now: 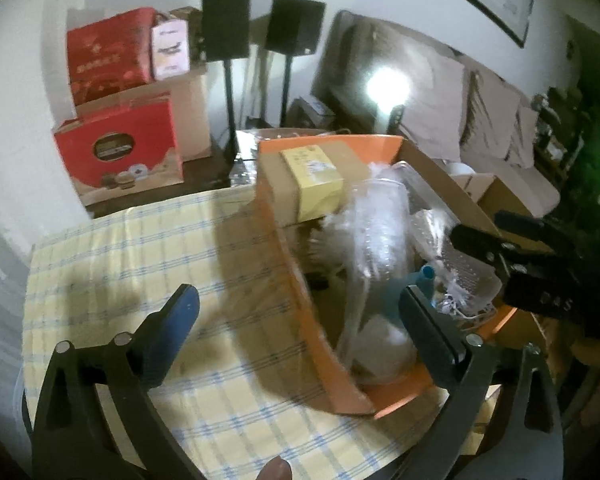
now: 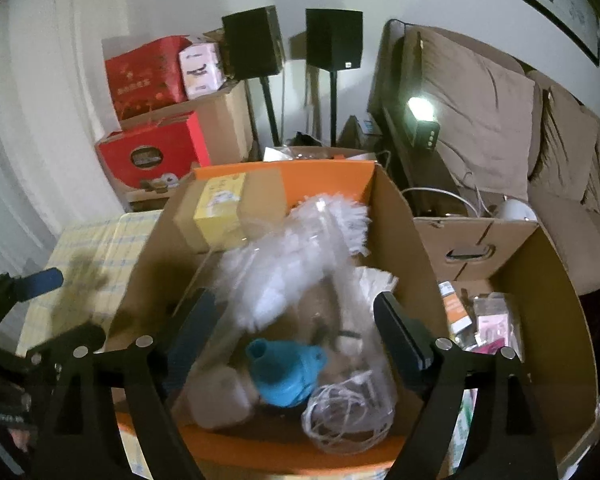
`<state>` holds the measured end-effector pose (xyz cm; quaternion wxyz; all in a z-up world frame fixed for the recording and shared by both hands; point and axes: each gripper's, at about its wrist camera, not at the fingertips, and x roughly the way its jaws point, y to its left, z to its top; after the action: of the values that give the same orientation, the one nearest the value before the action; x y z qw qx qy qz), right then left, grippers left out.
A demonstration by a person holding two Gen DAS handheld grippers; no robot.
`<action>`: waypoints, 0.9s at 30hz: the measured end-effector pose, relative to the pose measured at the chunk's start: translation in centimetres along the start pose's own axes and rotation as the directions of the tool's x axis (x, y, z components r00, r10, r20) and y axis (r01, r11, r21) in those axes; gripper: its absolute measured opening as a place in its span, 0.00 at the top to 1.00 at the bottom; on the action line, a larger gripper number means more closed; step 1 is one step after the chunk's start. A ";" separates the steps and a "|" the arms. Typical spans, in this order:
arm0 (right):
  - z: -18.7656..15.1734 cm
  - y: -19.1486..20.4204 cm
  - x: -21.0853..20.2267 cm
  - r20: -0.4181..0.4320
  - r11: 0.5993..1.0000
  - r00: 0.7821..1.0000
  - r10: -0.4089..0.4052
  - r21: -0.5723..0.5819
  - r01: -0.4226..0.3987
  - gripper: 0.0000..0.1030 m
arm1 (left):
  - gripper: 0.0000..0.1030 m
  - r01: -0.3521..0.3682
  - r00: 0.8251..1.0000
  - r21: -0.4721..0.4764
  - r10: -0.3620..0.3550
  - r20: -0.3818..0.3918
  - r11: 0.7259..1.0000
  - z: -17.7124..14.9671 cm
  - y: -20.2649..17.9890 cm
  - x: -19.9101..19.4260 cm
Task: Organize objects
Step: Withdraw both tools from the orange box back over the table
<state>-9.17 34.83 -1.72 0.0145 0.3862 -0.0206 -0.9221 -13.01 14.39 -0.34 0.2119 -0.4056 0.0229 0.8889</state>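
An orange-lined cardboard box (image 1: 296,276) (image 2: 400,216) stands on the checked tablecloth (image 1: 132,256). It holds a yellow carton (image 1: 314,178) (image 2: 220,208), a white feather duster in clear wrap (image 1: 376,220) (image 2: 296,264), a teal funnel-like piece (image 2: 284,372) (image 1: 424,276) and a coil of clear cord (image 2: 344,412). My left gripper (image 1: 300,328) is open and empty, straddling the box's left wall. My right gripper (image 2: 296,332) is open above the box contents, its jaws either side of the duster and teal piece without gripping; it also shows in the left wrist view (image 1: 512,248).
A second cardboard box (image 2: 540,280) with small packets stands to the right. Red gift boxes (image 1: 120,144), two black speakers on stands (image 1: 224,24) and a brown sofa (image 2: 500,120) lie behind. A bright lamp (image 1: 386,88) glares at the back.
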 end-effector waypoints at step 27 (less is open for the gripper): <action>-6.5 7.2 -6.1 0.110 0.997 0.992 0.065 -0.059 -0.059 0.01 | 0.00 -0.108 0.992 -0.180 0.119 0.049 0.978 -8.3 6.8 -8.1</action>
<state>-0.21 27.73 -1.62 0.0528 0.3328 -0.0079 -0.9415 -5.04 3.52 -0.86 0.1244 -0.3943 -0.0395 0.9097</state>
